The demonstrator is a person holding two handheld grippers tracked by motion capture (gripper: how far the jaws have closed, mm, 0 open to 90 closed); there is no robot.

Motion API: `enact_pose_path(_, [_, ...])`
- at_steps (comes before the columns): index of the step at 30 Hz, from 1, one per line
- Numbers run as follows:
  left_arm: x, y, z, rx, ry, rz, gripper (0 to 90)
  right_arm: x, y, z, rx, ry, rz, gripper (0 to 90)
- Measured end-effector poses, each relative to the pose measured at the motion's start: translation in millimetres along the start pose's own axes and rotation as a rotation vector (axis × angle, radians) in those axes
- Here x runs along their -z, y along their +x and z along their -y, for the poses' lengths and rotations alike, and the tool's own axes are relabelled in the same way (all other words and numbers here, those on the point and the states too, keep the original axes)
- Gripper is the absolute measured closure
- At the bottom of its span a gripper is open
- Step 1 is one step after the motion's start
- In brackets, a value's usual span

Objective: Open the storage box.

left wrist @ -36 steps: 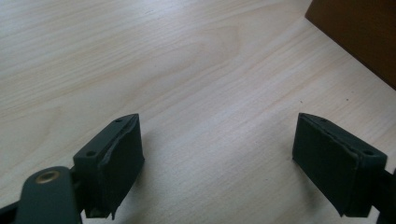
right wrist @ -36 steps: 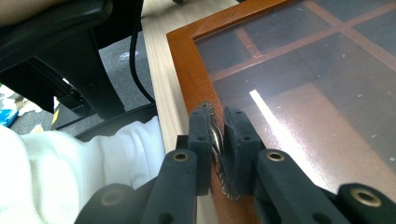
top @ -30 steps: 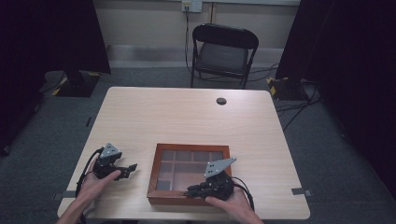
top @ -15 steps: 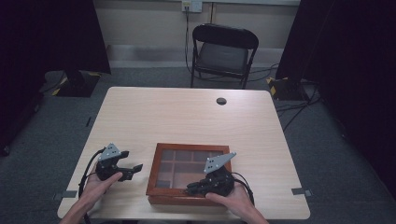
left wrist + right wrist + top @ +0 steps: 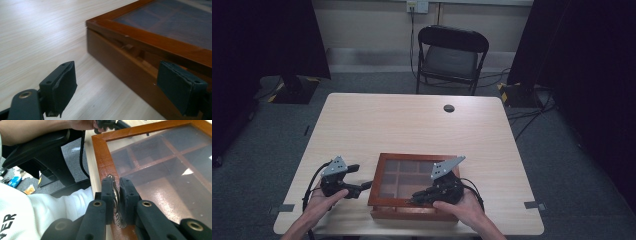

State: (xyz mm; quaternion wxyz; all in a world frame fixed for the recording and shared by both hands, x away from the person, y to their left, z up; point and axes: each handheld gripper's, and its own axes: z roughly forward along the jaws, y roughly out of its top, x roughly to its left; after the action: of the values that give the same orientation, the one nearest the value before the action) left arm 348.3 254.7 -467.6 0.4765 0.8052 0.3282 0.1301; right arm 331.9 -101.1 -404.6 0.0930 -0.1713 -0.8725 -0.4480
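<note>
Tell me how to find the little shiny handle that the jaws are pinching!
Look at the pale wooden table and find the flat brown box with a glass lid near the person's edge. On the lid's front rim sits a small silvery metal handle, squeezed between the black jaws of the right gripper. It's the one shiny, curly metal bit on all that plain brown wood.

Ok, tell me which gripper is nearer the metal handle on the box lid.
Right. The right gripper is shut on the metal handle at the lid's front edge. The left gripper hangs open beside the wooden box's left side, away from the handle.
</note>
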Motion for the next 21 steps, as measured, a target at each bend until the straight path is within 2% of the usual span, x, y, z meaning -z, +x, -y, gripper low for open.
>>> enact_pose_path(2, [-1.2,-3.0,-1.3,-0.01,-0.003,0.003,15.6,2.5,0.4,-4.0,0.006,0.0,0.002,82.8])
enact_pose_path(3, [-1.4,-4.6,-1.8,-0.019,-0.009,0.025,15.6,4.3,1.7,-7.3,0.018,0.0,0.013,82.8])
enact_pose_path(4, [-1.4,-4.6,-1.8,-0.019,-0.009,0.025,15.6,4.8,1.8,-8.4,0.019,-0.001,0.013,82.8])
enact_pose_path(6, [-1.7,-7.5,-2.7,-0.027,-0.018,0.049,15.6,5.9,1.6,-9.8,0.016,-0.001,0.012,82.7])
enact_pose_path(12, [-5.7,-13.8,-4.8,-0.052,-0.025,0.087,15.9,7.8,1.4,-13.0,0.015,-0.002,0.012,82.7])
enact_pose_path(13, [-6.4,-13.7,-5.3,-0.066,-0.028,0.089,15.8,8.5,1.1,-13.7,0.022,-0.005,0.013,82.7])
enact_pose_path(20, [-7.4,-14.9,-6.3,-0.075,-0.039,0.087,15.6,9.2,0.4,-13.1,0.015,-0.014,0.008,81.9])
enact_pose_path(21, [-8.0,-15.7,-6.3,-0.075,-0.037,0.086,15.5,9.0,0.5,-12.0,0.005,-0.024,0.038,70.4])
